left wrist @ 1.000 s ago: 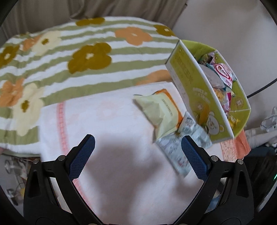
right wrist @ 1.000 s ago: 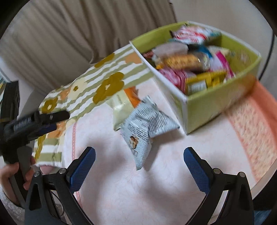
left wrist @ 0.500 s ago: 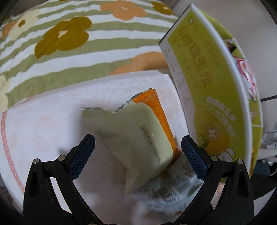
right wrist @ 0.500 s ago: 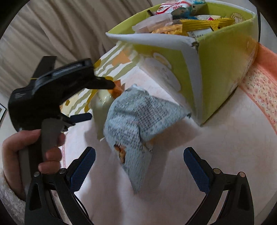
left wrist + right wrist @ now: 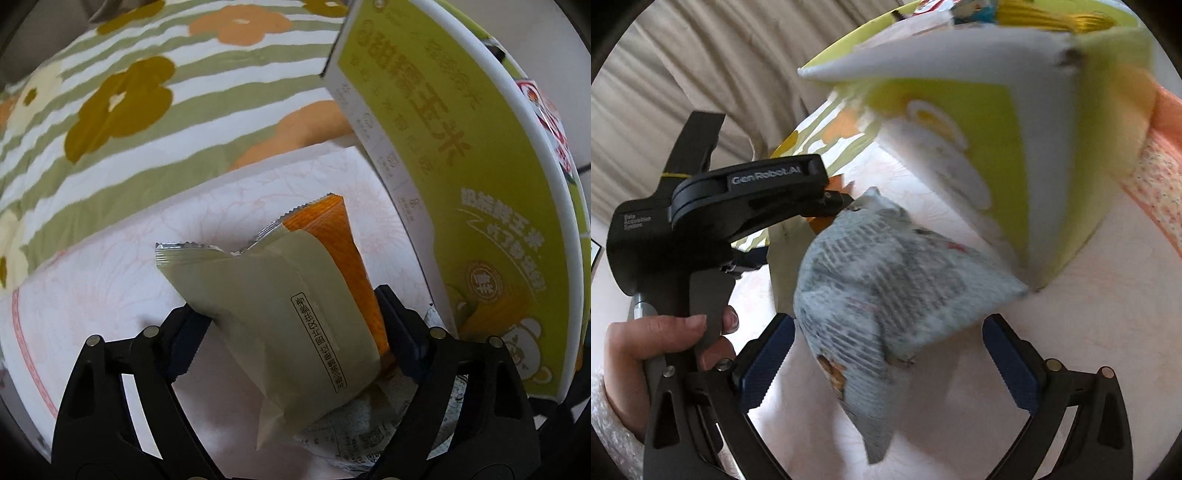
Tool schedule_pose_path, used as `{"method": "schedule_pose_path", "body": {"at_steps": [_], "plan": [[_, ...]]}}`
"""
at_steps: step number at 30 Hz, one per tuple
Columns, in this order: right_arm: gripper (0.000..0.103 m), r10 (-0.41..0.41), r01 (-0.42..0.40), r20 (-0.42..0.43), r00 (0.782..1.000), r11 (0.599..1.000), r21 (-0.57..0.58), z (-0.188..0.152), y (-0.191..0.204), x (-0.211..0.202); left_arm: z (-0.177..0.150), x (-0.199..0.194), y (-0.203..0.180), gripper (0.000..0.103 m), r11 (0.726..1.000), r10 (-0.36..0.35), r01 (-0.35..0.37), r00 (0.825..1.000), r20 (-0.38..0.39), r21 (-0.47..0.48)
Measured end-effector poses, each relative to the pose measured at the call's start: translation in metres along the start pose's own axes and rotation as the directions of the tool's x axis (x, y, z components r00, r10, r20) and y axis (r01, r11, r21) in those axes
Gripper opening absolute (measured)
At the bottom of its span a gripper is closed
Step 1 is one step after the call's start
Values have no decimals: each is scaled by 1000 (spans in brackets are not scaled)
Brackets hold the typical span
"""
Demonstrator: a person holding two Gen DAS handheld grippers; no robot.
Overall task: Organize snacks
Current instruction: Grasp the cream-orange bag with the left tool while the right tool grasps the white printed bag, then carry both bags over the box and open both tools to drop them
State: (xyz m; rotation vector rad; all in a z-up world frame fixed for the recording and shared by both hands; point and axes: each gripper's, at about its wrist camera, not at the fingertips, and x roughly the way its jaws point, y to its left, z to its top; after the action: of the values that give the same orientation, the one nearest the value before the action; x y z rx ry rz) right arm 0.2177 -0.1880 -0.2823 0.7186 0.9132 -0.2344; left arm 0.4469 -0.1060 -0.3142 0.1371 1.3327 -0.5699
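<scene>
A pale green snack packet (image 5: 280, 314) lies on an orange packet (image 5: 332, 229) on the pink cloth. My left gripper (image 5: 290, 317) points down over them, its jaws closing, one pad against each side of the pair. Under them lies a grey printed packet (image 5: 362, 435), which in the right wrist view (image 5: 886, 280) sits between the wide-apart fingers of my open right gripper (image 5: 888, 332), with nothing gripping it. The yellow-green snack box (image 5: 461, 184) stands just right of the packets, full of wrapped snacks (image 5: 1034, 18).
A person's hand (image 5: 665, 339) holds the left tool at the left of the right wrist view. A green-striped floral cloth (image 5: 147, 92) covers the far side, with a pale pink cloth (image 5: 92, 295) on top. A beige curtain (image 5: 683, 74) hangs behind.
My left gripper came down toward the box and over the pale green packet, and its jaws have narrowed onto it. My right gripper sank closer to the grey packet and stayed open.
</scene>
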Motion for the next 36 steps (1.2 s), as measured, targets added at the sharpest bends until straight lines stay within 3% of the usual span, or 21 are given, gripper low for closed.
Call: {"method": "schedule_pose_path", "body": {"at_steps": [5,15,22,24,26,27,36], "plan": [[102,-6,6,6,1000,1000,-7,2,1,-1,-2,-5,4,79,1000,-20,20,1000,9,13],[102,-16,16,8,1000,1000,-27,0,6,0,-17,-41,37,76,999,35,-36,997,72,8],[101,-11,11,22,1000,1000,-23,7,4,6,-41,-61,73,76,996,61,-55,994,91,-64],[95,-9,10,22,1000,1000,-23,8,4,10,-51,-66,83,76,994,71,-62,993,91,-90],[67,24,-24,16,1000,999,-47,8,7,9,-59,-70,90,76,992,74,-64,993,95,-111],[64,31,-31,9,999,997,-65,7,11,8,-63,-73,93,76,991,76,-63,992,99,-121],[60,74,-69,13,997,965,-252,2,53,-36,-99,-132,105,76,979,96,-60,978,183,-195]]}}
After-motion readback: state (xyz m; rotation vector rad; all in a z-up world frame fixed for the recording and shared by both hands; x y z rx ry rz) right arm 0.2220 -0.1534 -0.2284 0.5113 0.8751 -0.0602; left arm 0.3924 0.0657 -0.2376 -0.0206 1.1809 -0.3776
